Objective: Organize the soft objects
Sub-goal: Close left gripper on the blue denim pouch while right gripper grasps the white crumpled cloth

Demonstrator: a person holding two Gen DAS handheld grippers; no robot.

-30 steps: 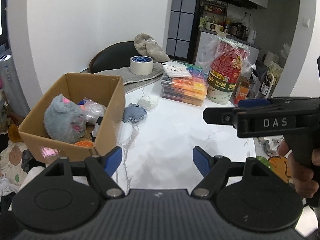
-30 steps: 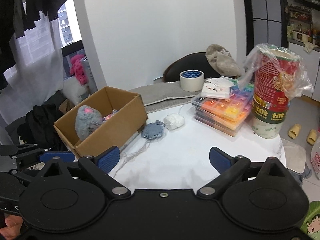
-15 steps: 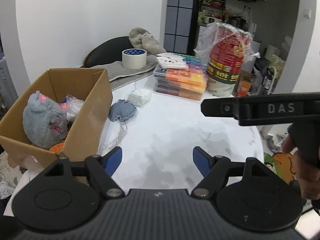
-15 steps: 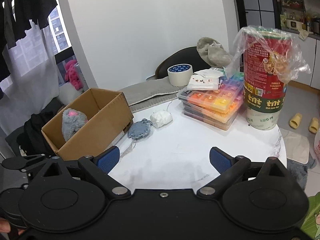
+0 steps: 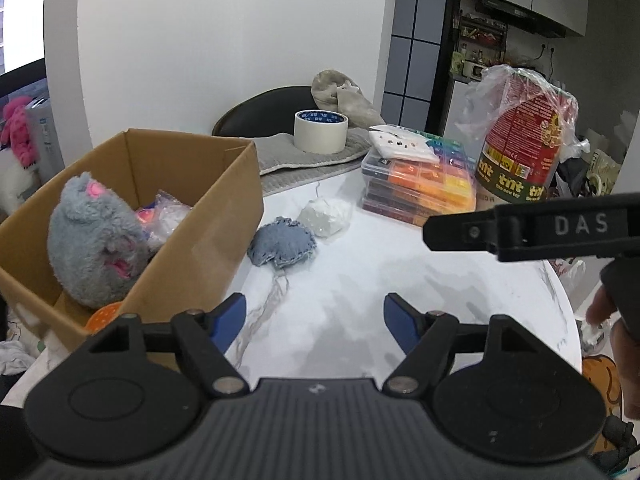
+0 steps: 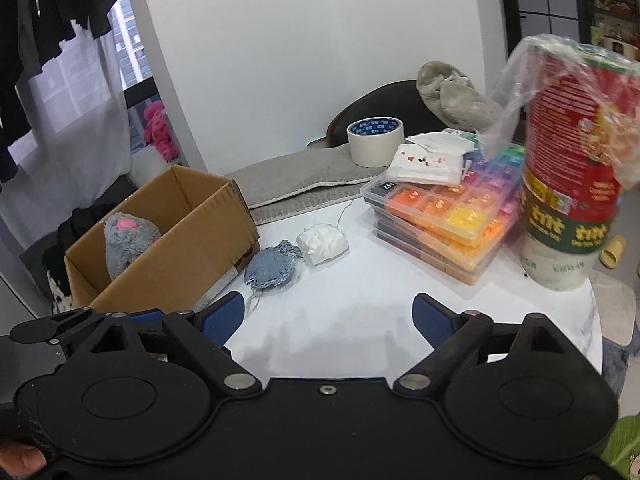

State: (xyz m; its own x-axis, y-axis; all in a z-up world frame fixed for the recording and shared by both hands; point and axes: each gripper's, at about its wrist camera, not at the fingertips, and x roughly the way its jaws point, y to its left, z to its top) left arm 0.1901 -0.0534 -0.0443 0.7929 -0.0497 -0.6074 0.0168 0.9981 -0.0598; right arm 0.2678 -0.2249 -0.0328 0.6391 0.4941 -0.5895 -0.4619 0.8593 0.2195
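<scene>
A blue denim pouch [image 5: 282, 247] and a white soft lump [image 5: 326, 216] lie side by side on the white table, just right of a cardboard box [image 5: 192, 240]. The box holds a grey plush toy [image 5: 96, 244] and other soft items. My left gripper [image 5: 314, 318] is open and empty, low over the table in front of the pouch. My right gripper [image 6: 328, 316] is open and empty, also short of the pouch [image 6: 272, 266] and the lump [image 6: 322, 244]. The box [image 6: 180, 256] and plush [image 6: 126, 236] sit left in the right wrist view.
A stack of bead organiser cases [image 5: 420, 188] and a tall red snack tub [image 5: 520, 152] stand at the right. A tape roll [image 5: 320, 132] rests on a grey mat [image 5: 304, 164] at the back. The table's edge [image 5: 568, 312] curves close on the right.
Both grippers have moved forward toward the pouch and lump, which now look larger and nearer. Both stayed open and empty.
</scene>
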